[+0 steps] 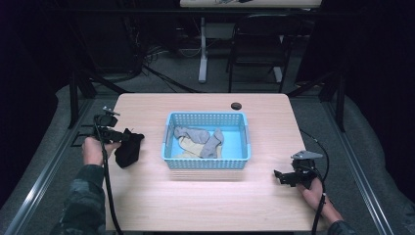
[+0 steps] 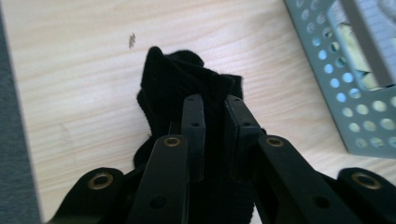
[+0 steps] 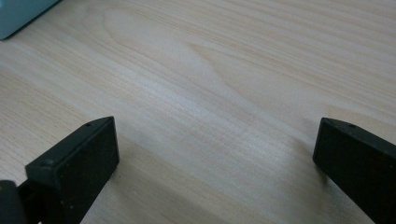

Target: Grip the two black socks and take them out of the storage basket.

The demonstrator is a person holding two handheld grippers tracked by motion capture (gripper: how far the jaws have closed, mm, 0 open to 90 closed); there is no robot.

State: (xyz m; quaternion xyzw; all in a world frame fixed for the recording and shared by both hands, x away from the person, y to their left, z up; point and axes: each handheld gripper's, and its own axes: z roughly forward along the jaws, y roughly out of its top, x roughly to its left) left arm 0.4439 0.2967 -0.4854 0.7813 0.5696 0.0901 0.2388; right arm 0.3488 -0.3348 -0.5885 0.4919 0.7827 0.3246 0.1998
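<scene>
What you can't make out from these views

In your left gripper view, the lower part of the black sock (image 2: 187, 88) is covered by the jaws clamped on it, and the blue basket (image 2: 345, 93) runs off the right edge, so you see just one perforated wall and a scrap of yellowish cloth inside. In your right gripper view, the basket (image 3: 21, 14) is a mere corner at the top left. From the high view, the small dark round thing (image 1: 237, 105) behind the basket is too small to identify, and the pale sock (image 1: 188, 146) lies partly under the grey socks (image 1: 200, 137).
</scene>
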